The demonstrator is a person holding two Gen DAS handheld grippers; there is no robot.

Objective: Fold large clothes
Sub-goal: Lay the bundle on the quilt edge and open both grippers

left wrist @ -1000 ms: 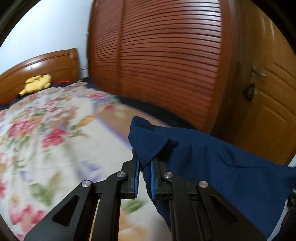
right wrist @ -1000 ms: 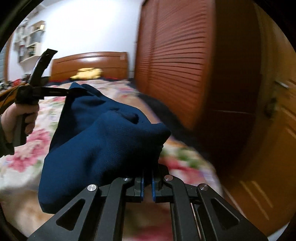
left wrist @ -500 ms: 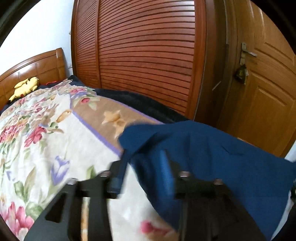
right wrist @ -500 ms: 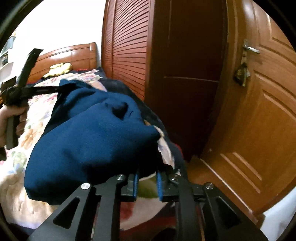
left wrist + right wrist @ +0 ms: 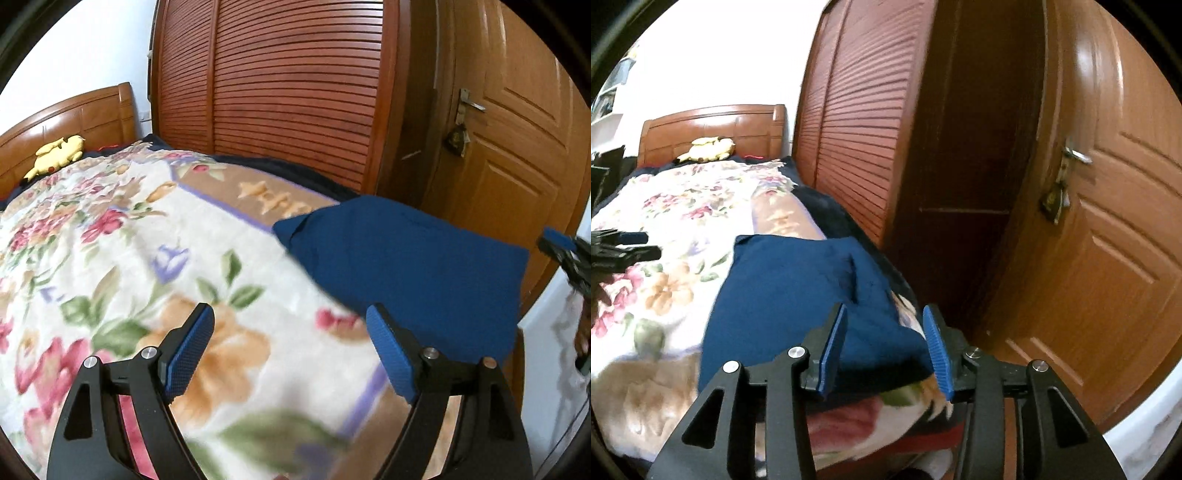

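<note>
The folded blue garment (image 5: 798, 295) lies on the floral blanket (image 5: 110, 258) at the bed's corner nearest the door (image 5: 1108, 258). Both tools have just been opening. The left tool (image 5: 291, 350) is wide apart over bare blanket. The right tool (image 5: 884, 345) is parted around the garment's near corner without pressing it.
</note>
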